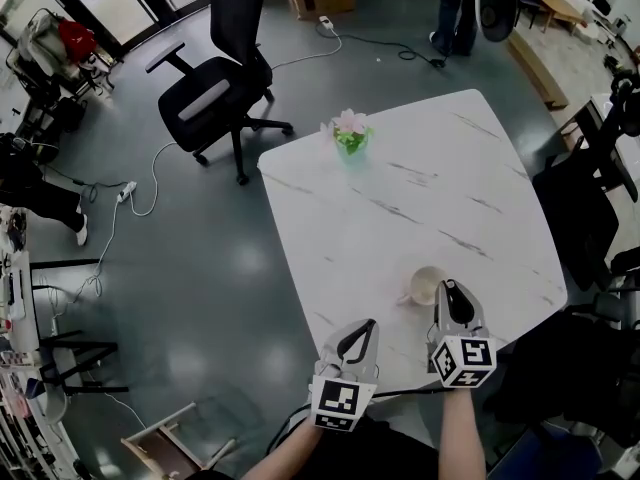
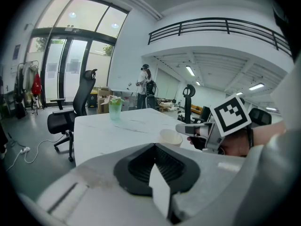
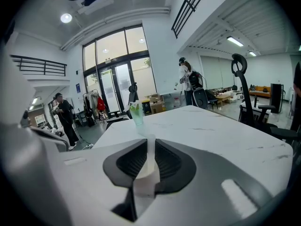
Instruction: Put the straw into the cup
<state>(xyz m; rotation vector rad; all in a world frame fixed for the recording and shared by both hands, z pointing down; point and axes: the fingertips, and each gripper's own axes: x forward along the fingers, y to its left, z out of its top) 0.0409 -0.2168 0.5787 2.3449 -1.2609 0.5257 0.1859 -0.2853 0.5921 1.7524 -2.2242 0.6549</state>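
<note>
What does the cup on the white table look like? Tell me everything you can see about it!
The cup is small and pale cream, and it looks like paper. It has a round open top and no lid. It stands upright on the white, marble-look table, near the edge closest to the person. The right gripper has its tips right by the cup's rim, but whether they touch it cannot be told.
</note>
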